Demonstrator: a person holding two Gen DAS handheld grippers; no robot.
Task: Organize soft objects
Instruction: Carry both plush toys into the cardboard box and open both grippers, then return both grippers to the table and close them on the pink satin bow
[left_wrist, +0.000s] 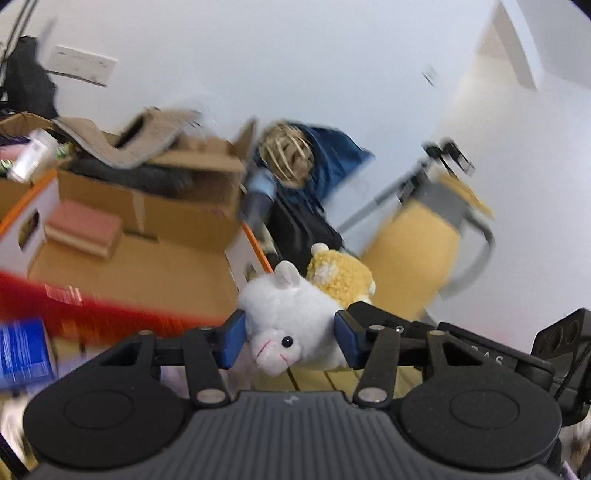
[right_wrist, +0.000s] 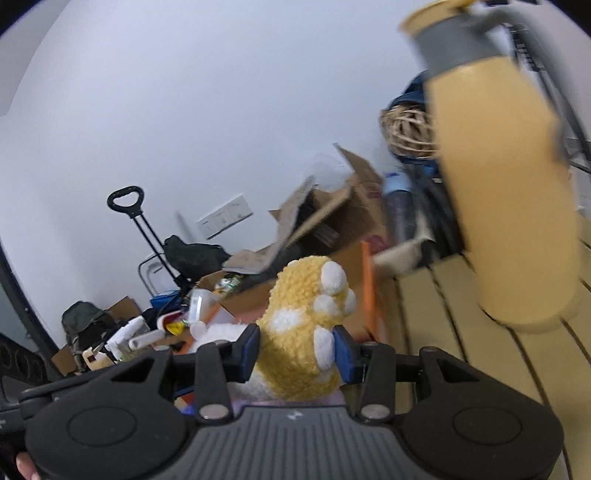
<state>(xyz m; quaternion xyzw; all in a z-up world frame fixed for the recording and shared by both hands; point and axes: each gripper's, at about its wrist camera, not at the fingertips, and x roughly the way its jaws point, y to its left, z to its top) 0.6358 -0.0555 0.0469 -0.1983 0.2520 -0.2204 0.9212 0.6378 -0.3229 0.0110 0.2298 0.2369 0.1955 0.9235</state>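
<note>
My left gripper (left_wrist: 290, 341) is shut on a white plush animal (left_wrist: 295, 321) with small ears and a pink snout, held in the air with its face turned down toward the camera. My right gripper (right_wrist: 295, 354) is shut on a yellow fuzzy plush (right_wrist: 303, 332) with white paw spots. The yellow plush also shows in the left wrist view (left_wrist: 341, 275), just behind the white one, close to touching it. Both toys are held above a wooden slatted table (right_wrist: 443, 332).
A tall yellow bottle (right_wrist: 506, 192) with a grey collar stands on the table at the right, also in the left wrist view (left_wrist: 421, 251). Open cardboard boxes (left_wrist: 159, 199) hold clutter behind. A red box (left_wrist: 92, 314) is at left. A hand trolley (right_wrist: 144, 236) stands by the wall.
</note>
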